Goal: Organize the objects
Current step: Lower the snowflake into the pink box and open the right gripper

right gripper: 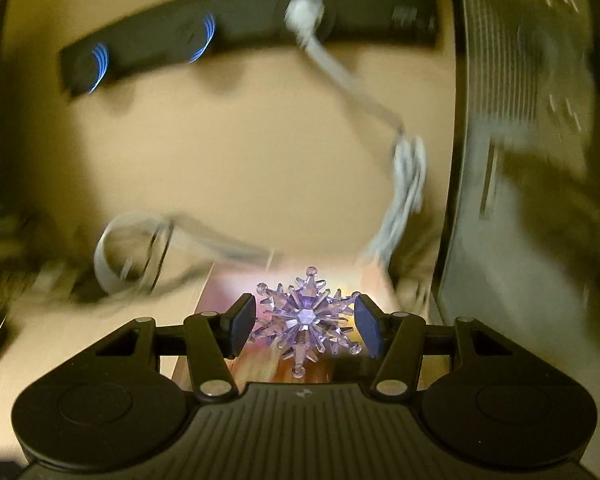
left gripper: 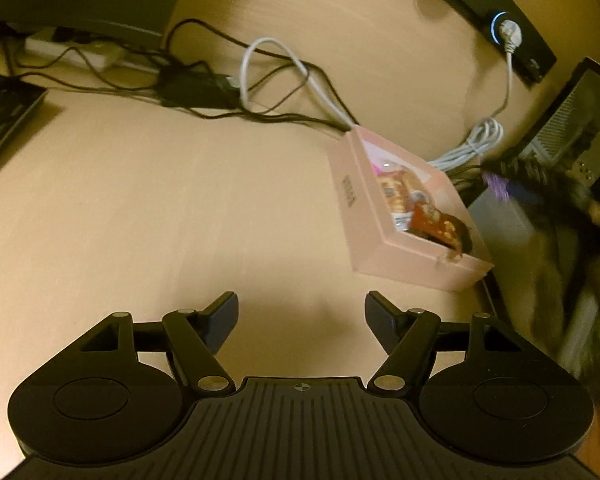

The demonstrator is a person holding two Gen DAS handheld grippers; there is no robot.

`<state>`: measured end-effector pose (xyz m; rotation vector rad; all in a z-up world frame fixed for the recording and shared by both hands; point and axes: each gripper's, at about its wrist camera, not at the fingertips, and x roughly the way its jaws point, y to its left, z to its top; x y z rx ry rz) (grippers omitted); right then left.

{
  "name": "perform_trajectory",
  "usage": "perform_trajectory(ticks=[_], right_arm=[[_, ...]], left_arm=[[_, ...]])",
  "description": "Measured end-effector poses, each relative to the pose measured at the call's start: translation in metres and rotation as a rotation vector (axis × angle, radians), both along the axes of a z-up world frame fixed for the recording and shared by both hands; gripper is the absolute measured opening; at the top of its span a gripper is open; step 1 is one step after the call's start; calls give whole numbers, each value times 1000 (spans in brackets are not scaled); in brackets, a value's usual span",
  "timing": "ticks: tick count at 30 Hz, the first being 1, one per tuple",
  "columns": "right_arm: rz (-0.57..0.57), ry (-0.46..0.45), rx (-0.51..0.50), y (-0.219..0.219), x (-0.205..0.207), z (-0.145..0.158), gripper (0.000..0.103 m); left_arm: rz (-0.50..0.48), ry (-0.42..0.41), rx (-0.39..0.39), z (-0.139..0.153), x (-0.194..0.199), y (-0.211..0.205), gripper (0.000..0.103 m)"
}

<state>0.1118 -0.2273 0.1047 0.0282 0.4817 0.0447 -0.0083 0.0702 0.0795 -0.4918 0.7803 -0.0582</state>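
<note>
Between right gripper (right gripper: pixel 305 322) fingers, snowflake ornament (right gripper: pixel 306 316) faces camera.

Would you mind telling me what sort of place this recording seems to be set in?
Probably a home or office computer desk: a wooden desktop carries a keyboard at its edge, a tangle of cables, and a black bar with blue-lit rings along the back.

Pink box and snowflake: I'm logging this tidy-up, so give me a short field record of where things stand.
container: pink box, open-topped, on the wooden desk
contents: snack packets
left gripper: open, nothing between the jaws
right gripper: open
item: purple crystal snowflake between the right jaws, pads not pressing it
behind box: white cable, black cables
image quality: right wrist view blurred
</note>
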Motion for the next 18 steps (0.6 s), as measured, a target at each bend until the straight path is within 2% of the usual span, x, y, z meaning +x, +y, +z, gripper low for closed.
perform_trajectory(ticks=[1, 3, 5, 9, 12, 14, 16, 18], right_arm=[[-20, 3, -19, 1, 8, -2, 80], [-26, 21, -18, -2, 8, -7, 80], [2, 37, 5, -7, -8, -15, 80], [84, 80, -28, -11, -51, -37, 80], [126, 109, -46, -6, -67, -50, 79], [131, 121, -80, 2, -66, -56, 72], [127, 141, -95, 7, -61, -60, 55], [120, 147, -95, 10, -53, -62, 52]], left_arm=[[0, 4, 3, -1, -1, 1, 75], [-4, 12, 11, -2, -4, 3, 75], [-6, 22, 15, -4, -5, 5, 75], [-6, 42, -4, -8, -1, 5, 74], [-32, 33, -2, -6, 2, -1, 74], [-55, 26, -4, -4, 4, -7, 74], [-82, 18, -6, -2, 5, -12, 74], [-107, 8, -9, -1, 3, -17, 74]])
